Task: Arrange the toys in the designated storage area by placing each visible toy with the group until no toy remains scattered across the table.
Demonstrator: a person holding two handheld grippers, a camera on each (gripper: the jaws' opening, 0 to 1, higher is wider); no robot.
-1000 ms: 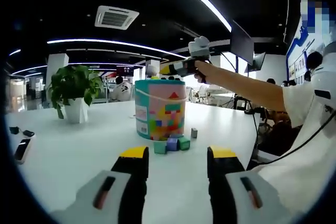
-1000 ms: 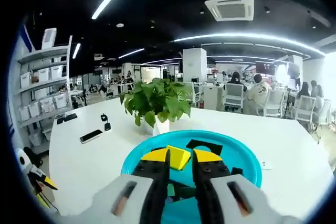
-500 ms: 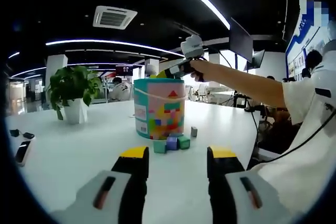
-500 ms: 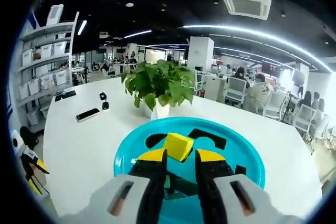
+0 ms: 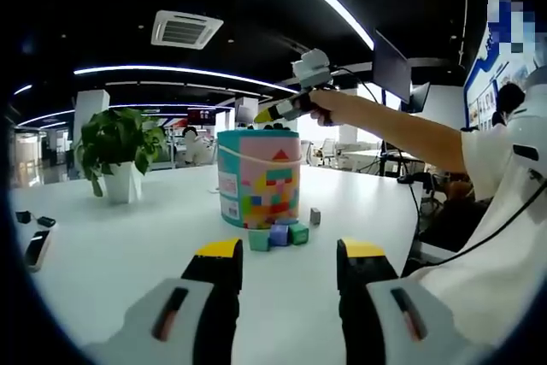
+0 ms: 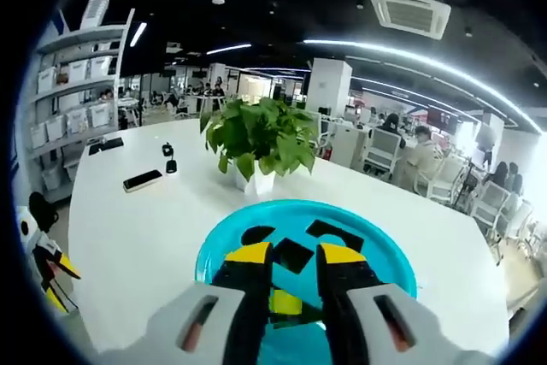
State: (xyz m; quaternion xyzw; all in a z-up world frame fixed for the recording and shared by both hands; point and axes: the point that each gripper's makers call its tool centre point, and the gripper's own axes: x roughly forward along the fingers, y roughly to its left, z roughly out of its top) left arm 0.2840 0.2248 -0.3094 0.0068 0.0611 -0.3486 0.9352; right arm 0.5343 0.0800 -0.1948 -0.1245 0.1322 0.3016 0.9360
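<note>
Smooth, glossy white tabletop [image 5: 111, 254]; ahead of the left gripper [image 5: 286, 262], a printed cardboard-looking tub [image 5: 259, 179] with teal plastic lid [image 6: 389, 267].

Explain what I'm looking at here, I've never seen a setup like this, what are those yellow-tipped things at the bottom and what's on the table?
A person holds a handheld gripper in each hand; each carries a fisheye camera looking along its own jaws. In the left gripper view, the left gripper hangs open and empty above a white table, facing a colourful toy bucket with small blocks at its base. The person's arm reaches over the bucket with the right gripper. The right gripper view looks down from there: its jaws stand apart over the bucket's teal lid, which has shaped holes, and a yellow block lies below them, apparently just released. Also on the table: a potted plant and a phone.
</note>
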